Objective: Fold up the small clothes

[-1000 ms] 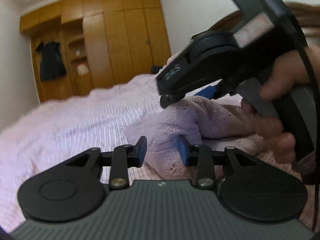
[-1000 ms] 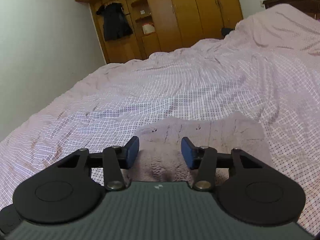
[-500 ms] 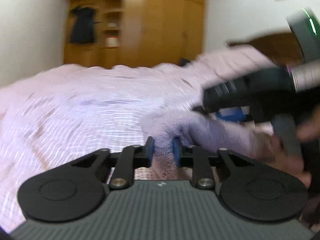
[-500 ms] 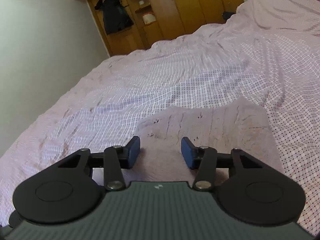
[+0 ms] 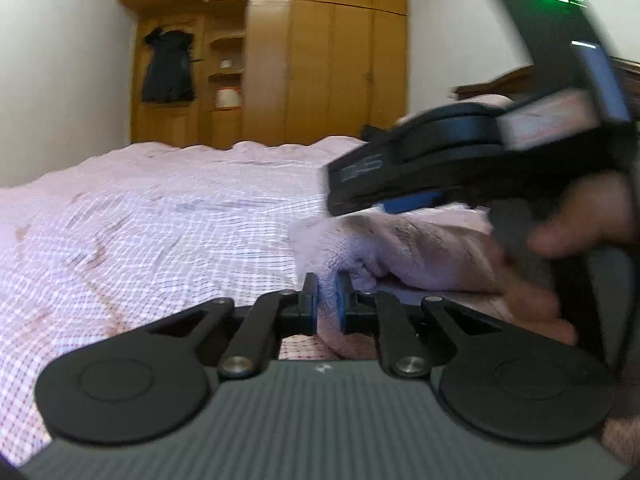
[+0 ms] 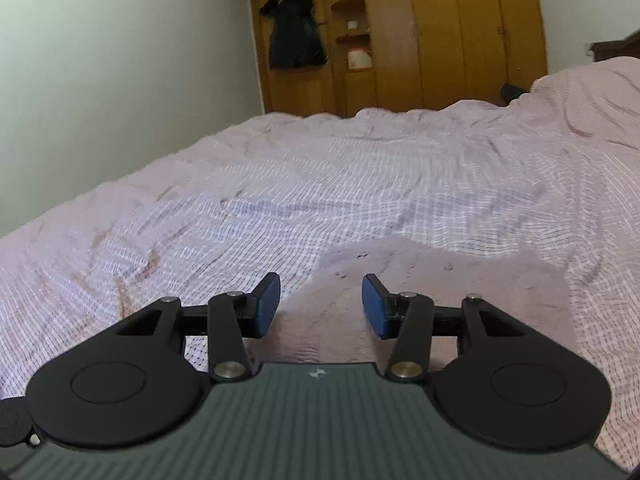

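A small pale lilac knit garment lies on the checked pink bedspread. My left gripper is shut on the garment's near left corner, which bulges up between the blue pads. In the left wrist view the right gripper, held in a hand, hovers just above the garment at the right. In the right wrist view the right gripper is open and empty, its blue pads over the near edge of the garment.
The bedspread stretches far to the left and back. A wooden wardrobe with a dark coat hanging on it stands beyond the bed. A dark headboard is at the right.
My left gripper has closed on the garment's corner and swung left. The right gripper has stayed open and lifted a little above the garment.
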`<state>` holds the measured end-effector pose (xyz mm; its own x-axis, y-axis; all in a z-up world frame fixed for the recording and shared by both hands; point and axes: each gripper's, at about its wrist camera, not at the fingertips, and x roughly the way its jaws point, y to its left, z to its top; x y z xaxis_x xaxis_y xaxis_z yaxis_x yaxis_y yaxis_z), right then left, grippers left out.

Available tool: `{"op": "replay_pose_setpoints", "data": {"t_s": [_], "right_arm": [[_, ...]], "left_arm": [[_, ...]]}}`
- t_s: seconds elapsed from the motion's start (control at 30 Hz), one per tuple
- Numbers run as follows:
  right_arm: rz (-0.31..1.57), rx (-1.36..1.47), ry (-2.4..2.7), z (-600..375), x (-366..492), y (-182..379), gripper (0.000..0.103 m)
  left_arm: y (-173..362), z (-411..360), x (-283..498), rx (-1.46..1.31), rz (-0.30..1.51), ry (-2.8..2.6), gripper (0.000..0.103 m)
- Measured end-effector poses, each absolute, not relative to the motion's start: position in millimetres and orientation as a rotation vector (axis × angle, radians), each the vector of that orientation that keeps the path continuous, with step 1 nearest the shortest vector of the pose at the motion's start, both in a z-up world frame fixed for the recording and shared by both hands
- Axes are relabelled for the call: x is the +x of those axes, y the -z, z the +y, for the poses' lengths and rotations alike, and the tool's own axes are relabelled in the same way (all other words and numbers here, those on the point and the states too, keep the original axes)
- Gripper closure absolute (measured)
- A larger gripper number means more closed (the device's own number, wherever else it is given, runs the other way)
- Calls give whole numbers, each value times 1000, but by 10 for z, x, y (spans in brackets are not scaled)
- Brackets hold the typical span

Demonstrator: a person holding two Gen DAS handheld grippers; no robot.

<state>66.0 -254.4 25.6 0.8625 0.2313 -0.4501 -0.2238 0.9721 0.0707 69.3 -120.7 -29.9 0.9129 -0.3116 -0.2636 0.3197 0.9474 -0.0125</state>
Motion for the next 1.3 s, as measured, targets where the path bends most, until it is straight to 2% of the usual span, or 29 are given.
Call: {"op": "replay_pose_setpoints", "data": {"t_s": [0.1,0.27,0.4,0.5,0.67,0.7,0.73,0.77,0.83,0.9,1.0,1.1,1.2,1.23,1.27,1.3], "right_arm": [[558,-94,-248,-2434,781,-204,53],[614,4,-276,-2576,764,-100,56],[597,-78,-277,-2516,605,77,59],[575,-119,-263,-2500,537,210,60],[566,-78,-252,-2544,526,225,59],[538,-63,-245,-2544,501,211,58],[518,-41,-233,-2558,485,180,50],[502,-11,-207,-2591,460,121,38],[463,55,-173,-2719,427,-62,21],[380,109,-111,-2939,344,-266,20],[363,105,65,-3255,310,-436,20],[466,197,203,-3688,365,-381,20],[602,347,208,-3998,433,-173,22],[643,387,185,-4060,452,-97,30],[669,420,145,-4086,462,-40,56],[706,447,73,-4107,482,10,76]], "left_arm": [[361,-1213,700,43,286,337,92],[429,-1161,683,40,307,350,92],[500,-1131,630,41,336,365,92],[498,-1068,584,31,351,392,101],[268,-858,432,-41,288,465,101],[207,-830,417,-42,275,467,101],[155,-814,410,-36,265,466,100],[108,-803,413,-20,253,455,101],[14,-792,429,11,245,427,99],[-48,-783,473,22,263,401,99],[-127,-809,621,35,274,368,99],[-204,-871,852,-3,284,363,98],[-157,-1026,1185,-37,370,408,98],[-126,-1087,1246,-22,396,436,98],[-71,-1163,1308,10,446,464,100],[-5,-1209,1327,36,484,472,100]]}}
